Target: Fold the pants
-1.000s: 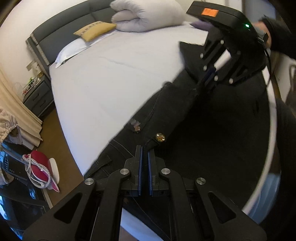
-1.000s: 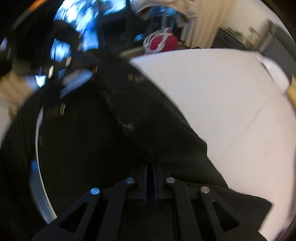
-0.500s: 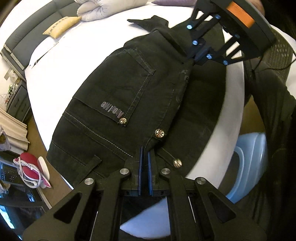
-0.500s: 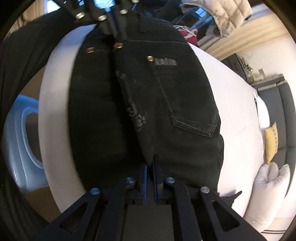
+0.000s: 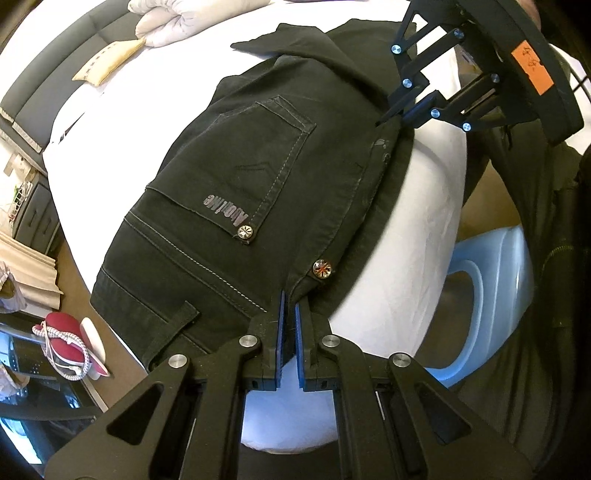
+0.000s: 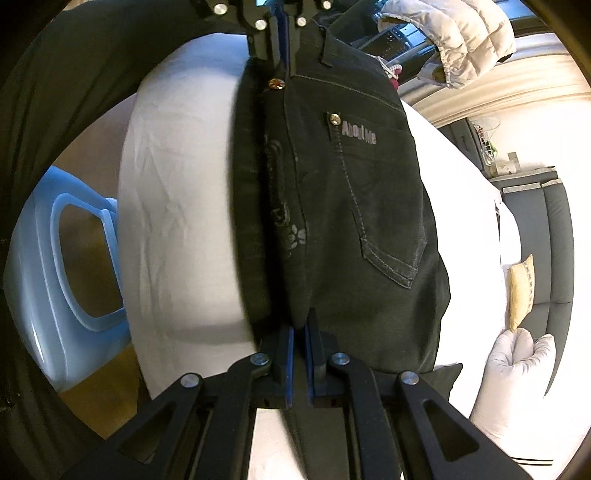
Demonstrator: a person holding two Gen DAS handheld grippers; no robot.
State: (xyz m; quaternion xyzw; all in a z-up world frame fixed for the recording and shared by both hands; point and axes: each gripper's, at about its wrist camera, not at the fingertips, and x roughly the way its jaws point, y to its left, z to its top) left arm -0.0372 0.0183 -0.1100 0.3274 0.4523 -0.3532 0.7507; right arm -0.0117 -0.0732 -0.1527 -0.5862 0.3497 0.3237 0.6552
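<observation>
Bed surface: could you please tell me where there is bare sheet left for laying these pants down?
The white sheet is bare between the black jeans and the yellow cushion and duvet. A narrower strip runs along the near edge, above the blue basket.

We see a bed (image 5: 122, 122) with a white sheet filling most of both views. At its far end in the left wrist view a folded white duvet (image 5: 177, 18) lies beside a small yellow cushion (image 5: 107, 62), both against a dark grey headboard (image 5: 48, 70). On the left a dark nightstand (image 5: 33, 218) stands by the bed, with cream curtains (image 5: 29, 269) near it. On the brown floor (image 5: 110, 325) lies a red shoe with white laces (image 5: 66, 350). To the right of the bed stands a light blue plastic basket (image 5: 491, 302). In the right wrist view a white puffy jacket (image 6: 465, 40) hangs at the top right.
</observation>
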